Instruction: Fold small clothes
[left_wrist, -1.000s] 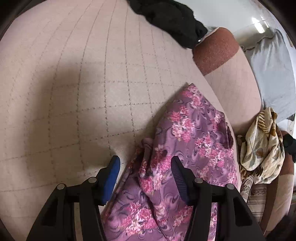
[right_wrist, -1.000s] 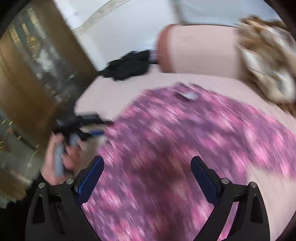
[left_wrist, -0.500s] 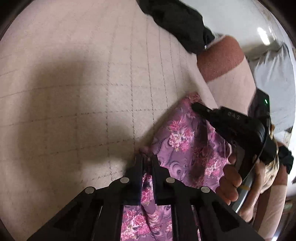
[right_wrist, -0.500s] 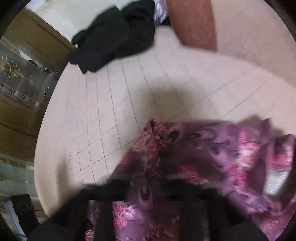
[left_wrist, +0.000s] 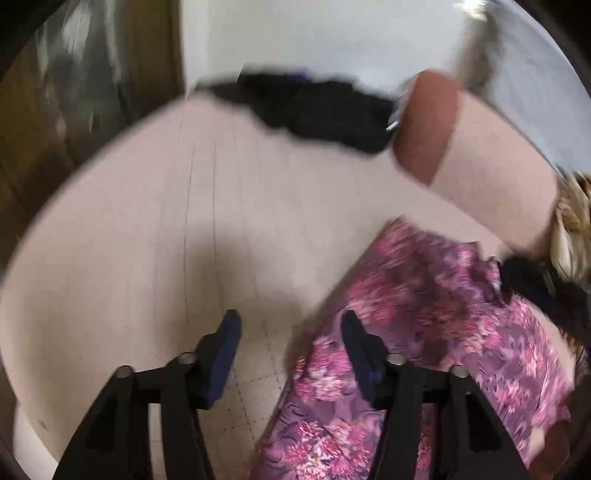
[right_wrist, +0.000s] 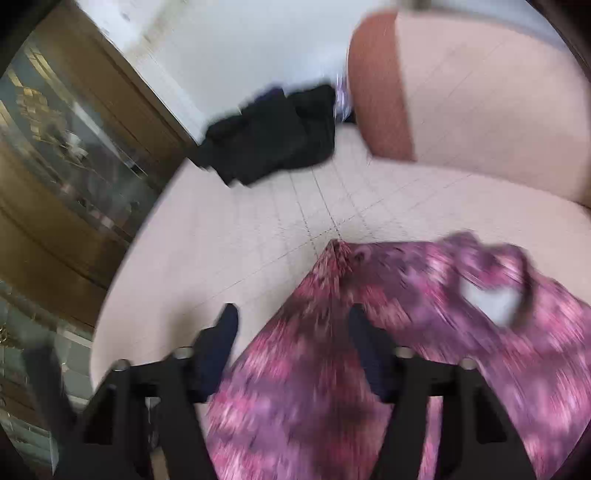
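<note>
A purple garment with pink flowers (left_wrist: 436, 325) lies on the pale quilted sofa seat (left_wrist: 184, 236), low and right in the left wrist view. My left gripper (left_wrist: 290, 343) is open and empty, its right finger over the garment's left edge. In the right wrist view the same garment (right_wrist: 424, 332) fills the lower right, a white label (right_wrist: 487, 299) showing. My right gripper (right_wrist: 293, 339) is open above the garment's pointed corner. Both views are motion-blurred.
A black garment (left_wrist: 321, 107) lies at the seat's far end, also in the right wrist view (right_wrist: 269, 136). A pink and rust armrest (right_wrist: 443, 96) rises at the right. A cream patterned cloth (left_wrist: 572, 218) hangs at the right edge. A wooden glass cabinet (right_wrist: 55, 147) stands left.
Half a second ago both grippers were shut on the purple garment. Both have since opened, let it go and pulled back; the garment now lies on the seat.
</note>
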